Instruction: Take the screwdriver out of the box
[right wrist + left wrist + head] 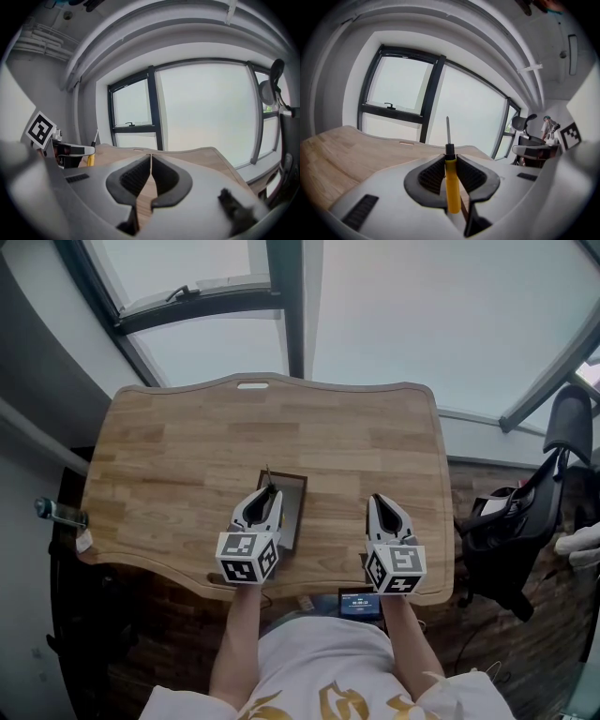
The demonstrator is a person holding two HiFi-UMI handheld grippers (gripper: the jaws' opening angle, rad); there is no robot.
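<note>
My left gripper (265,493) is shut on a screwdriver (451,183) with a yellow handle. Its black collar and thin metal shaft stick up past the fingertips, and the handle sits upright between the ribbed black pads. In the head view the shaft (268,478) pokes out above a small dark brown box (294,510), which lies on the wooden table (187,446) under and just right of that gripper. My right gripper (378,501) hovers over the table to the right, shut with nothing in it (151,157). The right gripper view shows the screwdriver (90,158) at far left.
A small device with a lit screen (359,604) lies at the table's front edge between my arms. A black office chair (525,521) stands at the right, with a white-gloved hand (581,545) beside it. A metal fitting (54,512) juts out at the left edge. Large windows lie beyond the table.
</note>
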